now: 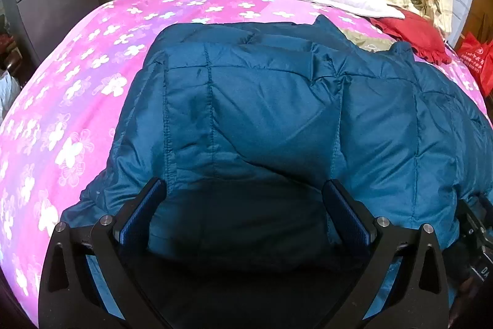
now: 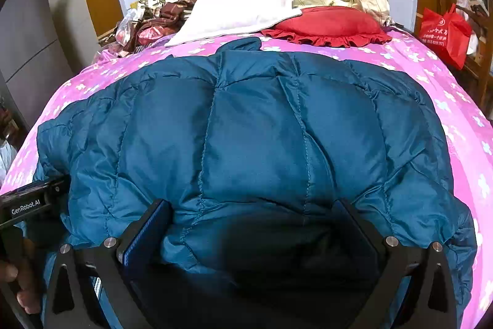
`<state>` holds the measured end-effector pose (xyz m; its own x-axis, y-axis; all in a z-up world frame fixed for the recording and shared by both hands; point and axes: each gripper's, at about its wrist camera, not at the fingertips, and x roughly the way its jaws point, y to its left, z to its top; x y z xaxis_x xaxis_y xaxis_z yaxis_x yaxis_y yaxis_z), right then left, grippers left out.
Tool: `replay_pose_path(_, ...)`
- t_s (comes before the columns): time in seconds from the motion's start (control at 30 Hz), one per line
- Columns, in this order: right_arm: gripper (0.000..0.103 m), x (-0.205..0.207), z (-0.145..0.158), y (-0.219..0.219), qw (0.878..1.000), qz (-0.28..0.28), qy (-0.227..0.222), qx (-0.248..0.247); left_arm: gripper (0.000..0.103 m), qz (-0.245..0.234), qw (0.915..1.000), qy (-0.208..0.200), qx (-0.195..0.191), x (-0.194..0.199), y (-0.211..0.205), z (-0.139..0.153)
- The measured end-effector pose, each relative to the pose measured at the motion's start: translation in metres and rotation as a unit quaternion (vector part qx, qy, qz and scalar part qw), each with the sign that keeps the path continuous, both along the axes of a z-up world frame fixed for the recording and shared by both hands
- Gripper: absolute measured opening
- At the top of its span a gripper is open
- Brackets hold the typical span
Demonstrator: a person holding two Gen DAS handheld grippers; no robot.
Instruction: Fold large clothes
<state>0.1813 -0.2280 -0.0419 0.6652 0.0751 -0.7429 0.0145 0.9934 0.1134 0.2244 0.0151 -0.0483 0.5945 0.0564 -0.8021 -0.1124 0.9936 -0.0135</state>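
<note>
Both the left gripper (image 1: pixel 243 202) and the right gripper (image 2: pixel 252 224) gape wide, holding nothing, over the near edge of the blue padded jacket (image 2: pixel 246 128) spread ahead, seemingly between folds: next, pinch an edge

Bed (image 2: pixel 446 100), pink flowered cover. Blue quilted jacket (image 2: pixel 246 137) spread on near part. Far end: white pillow (image 2: pixel 237 11), red frilled cushion (image 2: pixel 329 25) right of it, rumpled brown bedding (image 2: pixel 172 11) left.
</note>
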Motion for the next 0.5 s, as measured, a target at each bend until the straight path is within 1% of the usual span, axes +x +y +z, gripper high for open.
replay_pose_path(0.1,0.103,-0.001,0.0,0.0,1.0,0.0,0.0,-0.002,0.103,0.002,1.0,-0.003,0.002,-0.002,0.0,0.001)
replay_pose_path(0.2,0.103,-0.001,0.001,0.001,1.0,0.0,0.0,-0.003,0.102,0.012,0.9998,-0.01,0.015,-0.007,0.0,0.008)
replay_pose_path(0.27,0.103,-0.003,0.003,0.002,1.0,0.002,0.0,-0.004,0.102,0.024,0.9988,-0.034,0.025,-0.013,0.001,0.019)
replay_pose_path(0.33,0.103,-0.005,0.01,0.001,1.0,0.001,-0.002,0.003,0.102,0.032,0.996,-0.075,0.036,-0.021,0.002,0.035)
replay_pose_path(0.37,0.103,-0.006,0.015,-0.001,1.0,0.001,-0.008,0.011,0.102,0.035,0.994,-0.094,0.043,-0.025,0.001,0.04)
replay_pose_path(0.4,0.103,-0.008,0.023,-0.003,1.0,0.002,-0.023,0.02,0.102,0.033,0.9922,-0.111,0.047,-0.026,0.0,0.046)
replay_pose_path(0.47,0.103,-0.013,0.037,-0.007,0.998,-0.003,-0.055,0.027,0.102,0.017,0.9928,-0.109,0.046,-0.021,-0.002,0.044)
replay_pose_path(0.5,0.103,-0.014,0.043,-0.01,0.997,-0.01,-0.07,0.025,0.102,0.004,0.9943,-0.096,0.047,-0.014,-0.005,0.039)
